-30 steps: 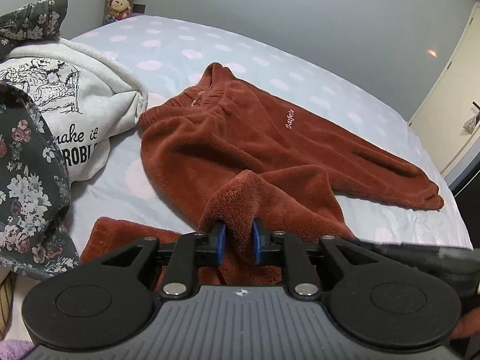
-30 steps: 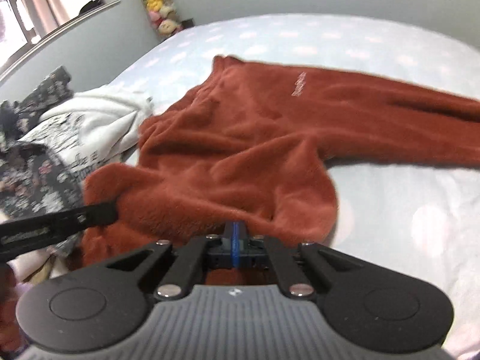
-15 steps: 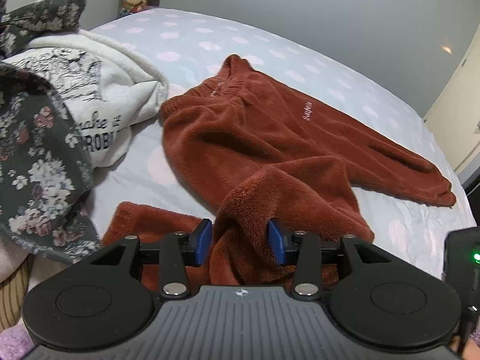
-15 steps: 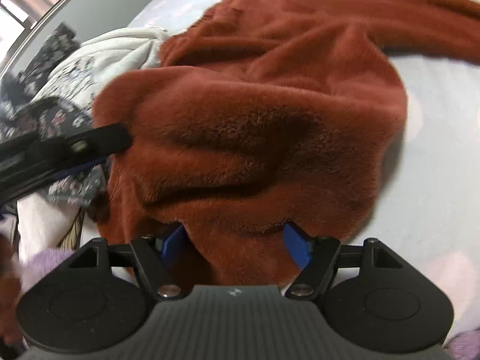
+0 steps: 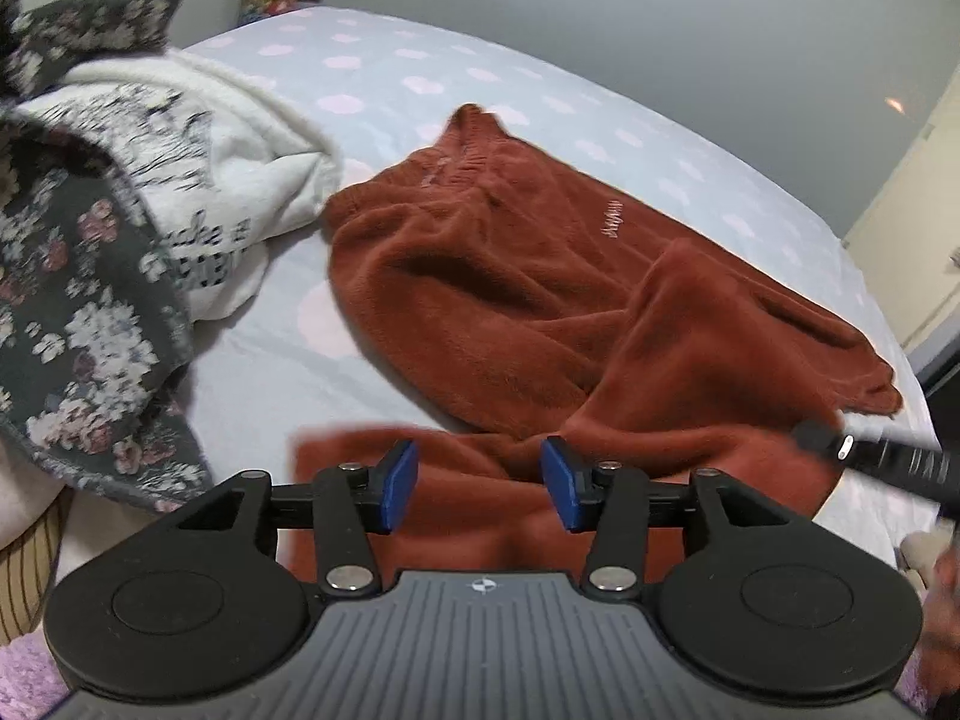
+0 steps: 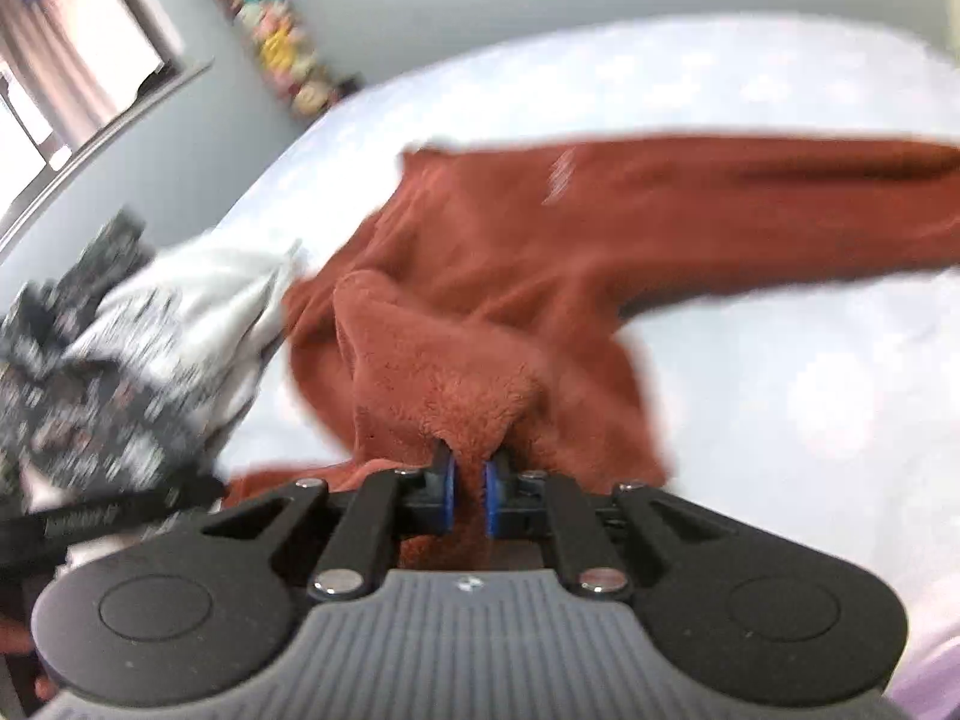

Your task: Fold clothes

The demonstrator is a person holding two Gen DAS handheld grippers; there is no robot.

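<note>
Trousers (image 5: 516, 276) are lying half-folded on the bed (image 5: 420, 78), one leg bunching across, the right claw (image 6: 468, 501) clamping a fleece fold, the left claw (image 5: 478, 489) gaping empty; flattening and further folds are remaining

The fleece trousers (image 5: 510, 288) are rust-red on a pale blue sheet (image 5: 420, 78) dotted with pink patches. Left of the trousers lie a white printed sweatshirt (image 5: 198, 138) and a dark grey floral garment (image 5: 78, 312).
</note>
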